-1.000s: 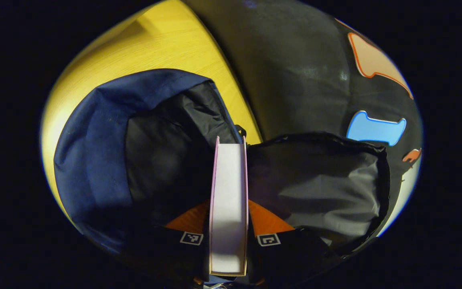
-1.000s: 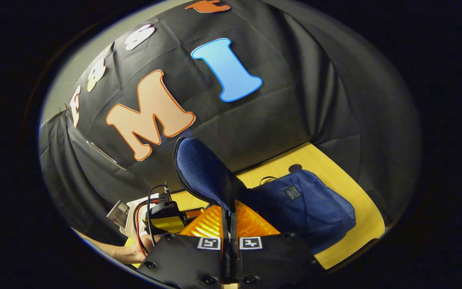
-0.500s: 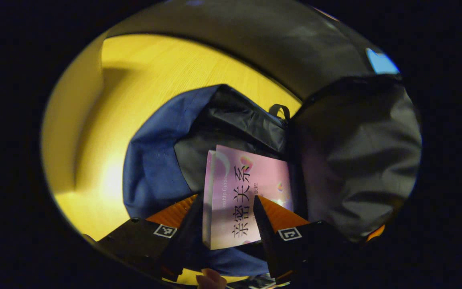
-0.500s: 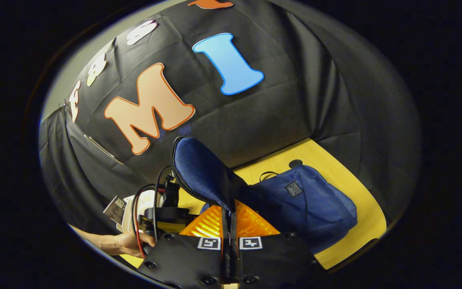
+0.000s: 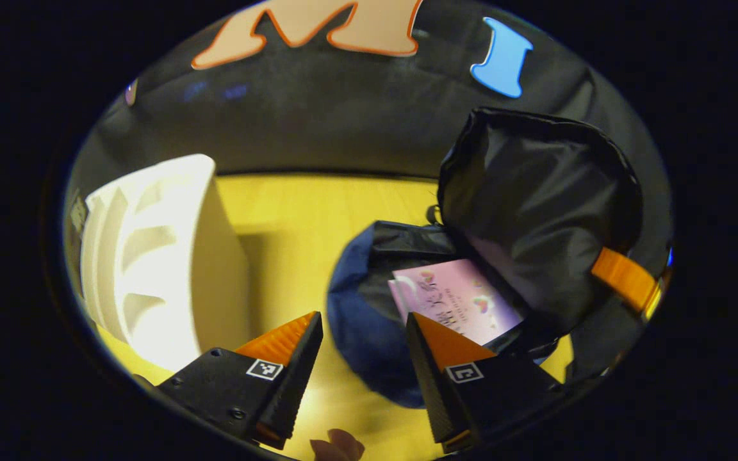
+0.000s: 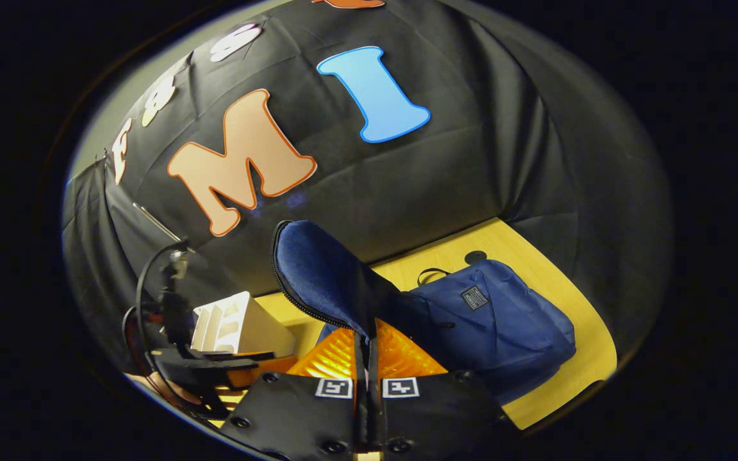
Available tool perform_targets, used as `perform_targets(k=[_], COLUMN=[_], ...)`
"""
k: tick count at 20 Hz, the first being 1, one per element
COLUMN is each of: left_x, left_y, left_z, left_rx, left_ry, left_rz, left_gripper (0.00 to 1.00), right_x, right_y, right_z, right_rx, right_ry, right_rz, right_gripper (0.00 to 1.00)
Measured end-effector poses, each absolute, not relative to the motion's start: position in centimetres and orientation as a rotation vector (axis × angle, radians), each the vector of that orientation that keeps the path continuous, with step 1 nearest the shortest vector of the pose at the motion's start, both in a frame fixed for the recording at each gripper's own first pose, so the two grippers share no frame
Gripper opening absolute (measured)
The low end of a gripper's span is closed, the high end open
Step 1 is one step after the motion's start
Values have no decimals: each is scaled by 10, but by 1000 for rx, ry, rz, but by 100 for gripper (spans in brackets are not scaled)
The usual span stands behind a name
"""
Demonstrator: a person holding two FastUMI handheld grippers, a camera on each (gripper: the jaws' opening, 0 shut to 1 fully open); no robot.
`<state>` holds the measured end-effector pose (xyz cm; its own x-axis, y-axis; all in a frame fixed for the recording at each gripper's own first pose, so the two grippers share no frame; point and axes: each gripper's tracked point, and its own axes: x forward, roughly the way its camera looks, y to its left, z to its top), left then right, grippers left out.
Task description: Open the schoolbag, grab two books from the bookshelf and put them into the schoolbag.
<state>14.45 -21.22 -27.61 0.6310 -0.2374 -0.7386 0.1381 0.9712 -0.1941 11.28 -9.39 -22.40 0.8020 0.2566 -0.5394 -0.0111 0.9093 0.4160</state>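
The left gripper [image 5: 359, 349] is seen spread wide and empty, its fingers parted above the tabletop [image 5: 292, 211]. Just ahead of it and a little to its right, the bag [image 5: 359, 314] lies open, and a pink book [image 5: 455, 301] is seen lying flat inside the mouth. Ahead to the gripper's left, the white bookshelf [image 5: 164, 250] stands on the tabletop, well apart from the bag.

The right gripper [image 6: 367, 349] is pressed together on the edge of the flap [image 6: 318, 275], which is held lifted just ahead of its fingers. The flap is judged to be held up so that the mouth is kept wide and the lining is kept clear of an incoming book. In the right gripper view the bag's body is seen ahead to the right, the bookshelf to the left.

One book is judged placed; a second must be fetched from the bookshelf.
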Motion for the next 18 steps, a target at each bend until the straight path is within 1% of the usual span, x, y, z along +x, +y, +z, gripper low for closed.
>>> perform_targets(k=[1, 3, 4, 8, 11, 13, 14, 18], left_x=[136, 122, 116, 100, 91, 90, 91, 105], left_y=[-196, -162, -141, -65, 1, 44, 64, 128], left_z=[-263, -239, -231, -195, -176, -173, -169, -162], left_rx=[-103, -71, -50, -9, -23, -12, -6, -21], left_ry=[830, 783, 761, 688, 680, 678, 680, 698], left_rz=[-205, -179, -161, -94, -23, 15, 31, 61], left_gripper=[83, 88, 88, 87, 85, 85, 85, 85], right_x=[113, 114, 113, 112, 113, 112, 112, 112], right_y=[-93, -91, -91, -92, -90, -90, -90, -90], right_z=[-223, -224, -224, -224, -224, -224, -224, -224], right_rx=[408, 404, 402, 402, 400, 392, 388, 388], right_ry=[627, 629, 630, 630, 631, 630, 631, 633], right_rz=[145, 141, 138, 121, 113, 108, 106, 93], right_gripper=[4, 5, 4, 4, 4, 5, 3, 4])
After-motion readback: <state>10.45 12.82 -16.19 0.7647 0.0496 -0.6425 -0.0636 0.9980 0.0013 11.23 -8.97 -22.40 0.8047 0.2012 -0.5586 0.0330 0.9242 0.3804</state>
